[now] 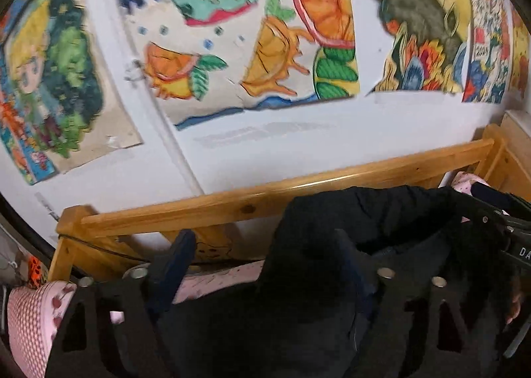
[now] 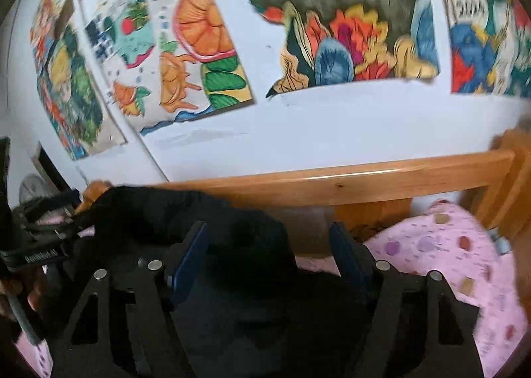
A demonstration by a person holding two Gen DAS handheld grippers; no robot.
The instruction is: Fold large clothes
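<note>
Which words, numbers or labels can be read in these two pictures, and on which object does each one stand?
"DA": white letters on the right gripper body at the frame edge in the left wrist view; the rest is cut off.
White lettering on the left gripper body in the right wrist view: too blurred to read.
Dark marks on the red-and-white wall drawing: number-like, too blurred to read.
Nothing readable on the black garment.

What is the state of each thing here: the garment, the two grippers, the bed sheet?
Black garment: bunched up, not folded, lying on the bed between both grippers.
Left gripper: fingers apart, garment between them; grip unclear.
Right gripper: open, fingers wide on either side of the cloth.
Pink sheet: spread, partly covered.
</note>
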